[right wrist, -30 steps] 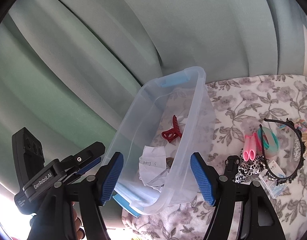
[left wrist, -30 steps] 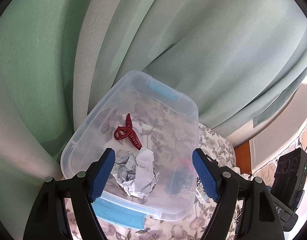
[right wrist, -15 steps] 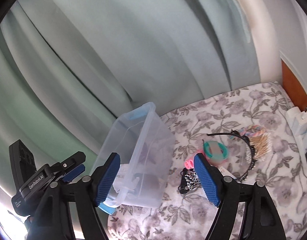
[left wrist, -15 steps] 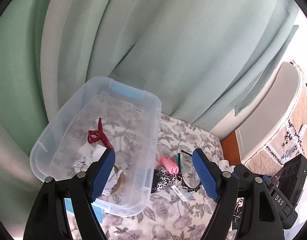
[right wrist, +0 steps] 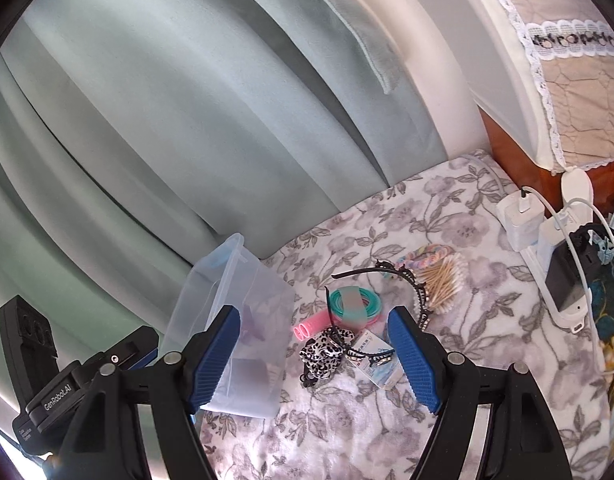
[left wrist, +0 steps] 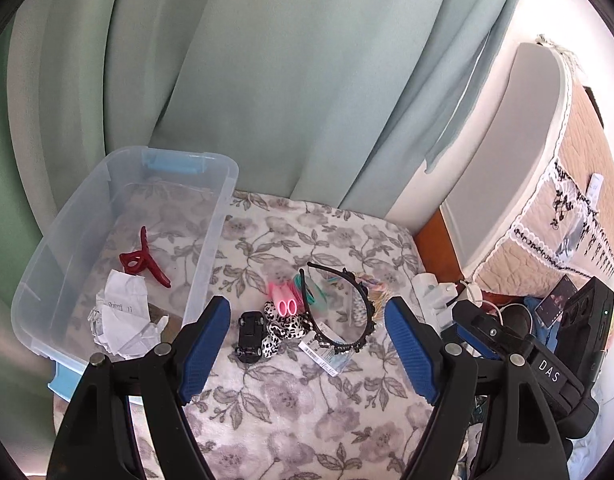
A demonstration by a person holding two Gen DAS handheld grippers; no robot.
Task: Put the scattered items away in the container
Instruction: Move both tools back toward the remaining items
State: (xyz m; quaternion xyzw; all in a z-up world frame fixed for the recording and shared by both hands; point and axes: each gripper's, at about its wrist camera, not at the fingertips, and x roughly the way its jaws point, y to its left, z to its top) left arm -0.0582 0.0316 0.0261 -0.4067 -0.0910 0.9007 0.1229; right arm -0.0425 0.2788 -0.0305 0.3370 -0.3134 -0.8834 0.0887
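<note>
My ribbed blue rubbery pads (left wrist: 205,350) look matt. At ten o'clock, the container (left wrist: 211,220) is clear glossy plastic holding crumpled paper (left wrist: 121,320); beneath lies a soft, fuzzy floral blanket (left wrist: 307,400); curtains (left wrist: 267,80) are matt cloth.

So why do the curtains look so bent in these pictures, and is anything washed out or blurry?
Left wrist view: the fisheye lens bows the curtain folds and leaves dark corners, and the wall at the right edge is washed out by bright light. Right wrist view: the same bending, with glare in the bottom left corner; the items on the floral blanket stay sharp.
</note>
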